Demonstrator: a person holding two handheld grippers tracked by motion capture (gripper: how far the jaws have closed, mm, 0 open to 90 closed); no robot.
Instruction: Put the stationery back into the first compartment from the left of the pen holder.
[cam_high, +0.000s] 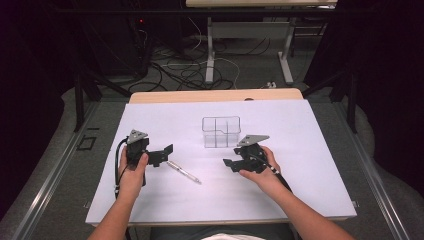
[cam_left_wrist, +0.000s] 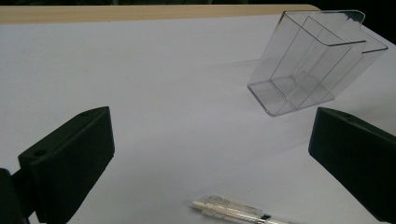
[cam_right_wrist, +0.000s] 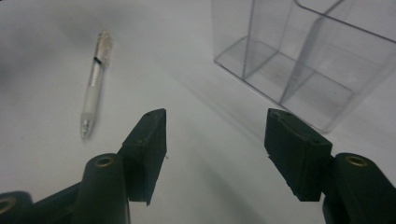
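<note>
- Left gripper (cam_high: 161, 155): held in the left hand (cam_high: 132, 172) at the near left of the table (cam_high: 310, 190). Jaws spread wide apart, nothing between them, pointing toward the table's middle.
- Left gripper view: the two black jaws stand far out to either side, bare white surface between them. The cap end of the pen (cam_left_wrist: 233, 210) lies just ahead of them, not touched.
- Right gripper (cam_high: 231, 163): held in the right hand (cam_high: 262, 172) at the near right, jaws aimed left toward the pen. Jaws partly apart, empty.
- Right gripper view: its own jaws stand with a clear gap and only table between them. Pen (cam_right_wrist: 93, 88) lies ahead and to the left, well clear of the jaws.
- Pen (cam_high: 184, 172): clear barrel with a white grip, lying flat on the white surface between the two grippers, just beside the left one. Slanted, tip toward the near right in the high view.
- Clear holder (cam_high: 221, 131): transparent plastic box with inner dividers, upright, open top, past the pen toward the table's middle. Near the right gripper, apart from it. Looks empty.
- Far edge: bare wood strip (cam_high: 215, 95) of the table beyond the white sheet.
</note>
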